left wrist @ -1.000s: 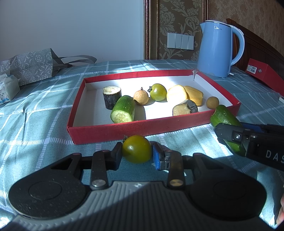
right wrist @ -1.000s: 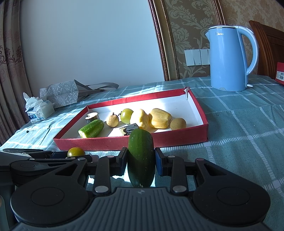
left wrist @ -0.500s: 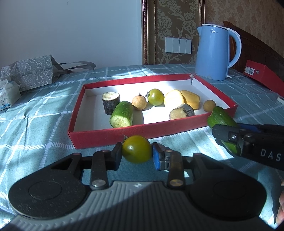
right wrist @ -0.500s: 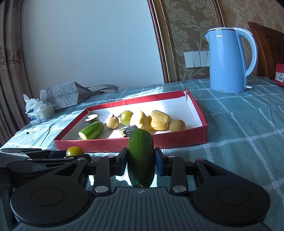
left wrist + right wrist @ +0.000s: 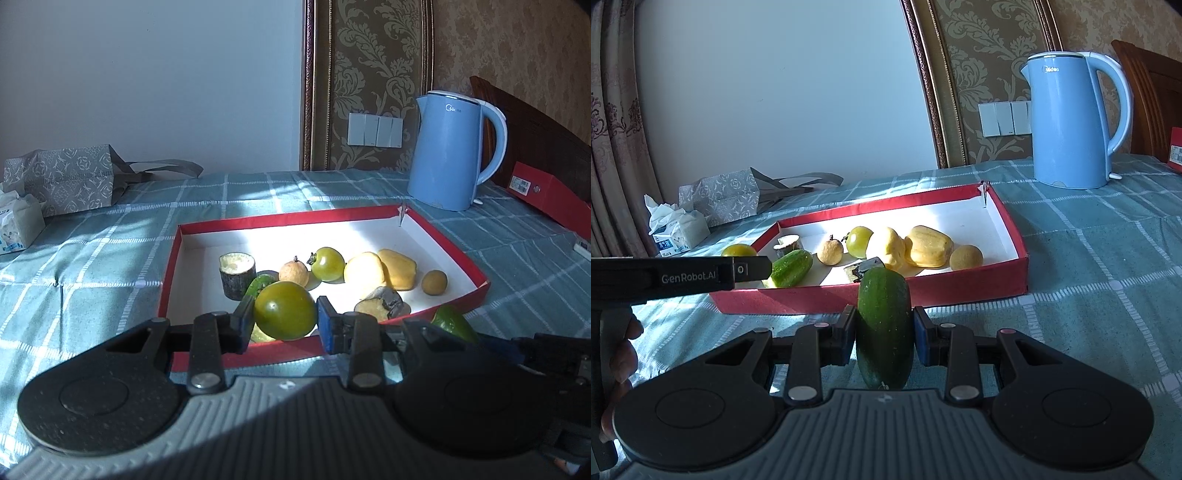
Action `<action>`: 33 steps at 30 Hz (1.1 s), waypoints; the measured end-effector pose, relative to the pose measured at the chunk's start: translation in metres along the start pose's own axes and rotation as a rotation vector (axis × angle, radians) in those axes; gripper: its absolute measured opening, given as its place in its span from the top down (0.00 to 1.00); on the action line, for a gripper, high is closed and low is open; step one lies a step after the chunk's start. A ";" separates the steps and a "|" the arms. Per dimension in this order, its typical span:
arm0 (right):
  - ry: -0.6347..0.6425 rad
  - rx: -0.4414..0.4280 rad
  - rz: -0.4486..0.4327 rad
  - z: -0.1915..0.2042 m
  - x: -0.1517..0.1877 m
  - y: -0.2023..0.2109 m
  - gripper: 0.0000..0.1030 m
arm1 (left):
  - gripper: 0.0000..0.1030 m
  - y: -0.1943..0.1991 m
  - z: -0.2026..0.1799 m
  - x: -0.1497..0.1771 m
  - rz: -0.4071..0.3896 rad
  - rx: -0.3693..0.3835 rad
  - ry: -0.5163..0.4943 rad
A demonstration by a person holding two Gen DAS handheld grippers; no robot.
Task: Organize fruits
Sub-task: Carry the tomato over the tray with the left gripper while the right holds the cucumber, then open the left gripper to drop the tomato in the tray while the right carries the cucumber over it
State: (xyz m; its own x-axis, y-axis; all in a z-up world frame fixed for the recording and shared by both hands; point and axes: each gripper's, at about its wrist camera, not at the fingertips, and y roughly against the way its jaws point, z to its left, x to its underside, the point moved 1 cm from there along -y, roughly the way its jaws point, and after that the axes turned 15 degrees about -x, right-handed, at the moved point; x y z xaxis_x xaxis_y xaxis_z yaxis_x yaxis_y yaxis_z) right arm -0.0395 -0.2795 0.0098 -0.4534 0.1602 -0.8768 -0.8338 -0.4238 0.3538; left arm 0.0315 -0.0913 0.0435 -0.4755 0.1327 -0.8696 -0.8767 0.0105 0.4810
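Green tomato (image 5: 284, 310) between tool (image 5: 285, 325) fingers

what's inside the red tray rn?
Red tray holds a cut cucumber piece, a dark cut stub, a brown round fruit, a green tomato, two yellow pieces, a small tan ball. Near inner wall is hidden.

Each of the 2 fisheye views looks forward, low over the checked tablecloth (image 5: 1108, 266). The left wrist view sits close above the red tray's (image 5: 443, 236) near wall; the right wrist view stands slightly farther back. Both share the tray and blue kettle (image 5: 447, 155).
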 end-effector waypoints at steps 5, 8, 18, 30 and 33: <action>-0.001 -0.003 -0.003 0.000 0.000 0.001 0.69 | 0.69 -0.034 -0.014 -0.023 0.041 -0.010 0.015; -0.001 -0.008 -0.001 0.000 0.000 0.000 0.69 | 0.69 -0.056 -0.022 -0.027 0.074 -0.015 0.020; -0.002 -0.015 0.009 0.002 0.000 -0.003 0.70 | 0.58 -0.073 -0.042 -0.024 0.035 -0.056 -0.032; -0.007 -0.002 -0.001 0.000 0.000 -0.001 0.69 | 0.25 -0.015 0.010 -0.006 -0.076 -0.092 0.066; -0.004 0.003 -0.002 0.000 0.000 -0.001 0.69 | 0.25 0.000 0.030 0.012 -0.074 -0.089 0.077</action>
State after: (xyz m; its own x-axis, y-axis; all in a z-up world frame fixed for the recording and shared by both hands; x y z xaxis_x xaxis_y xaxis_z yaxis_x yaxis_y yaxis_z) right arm -0.0388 -0.2787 0.0098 -0.4526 0.1648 -0.8763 -0.8360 -0.4204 0.3527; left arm 0.0276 -0.0599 0.0366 -0.4108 0.0585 -0.9098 -0.9108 -0.0712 0.4067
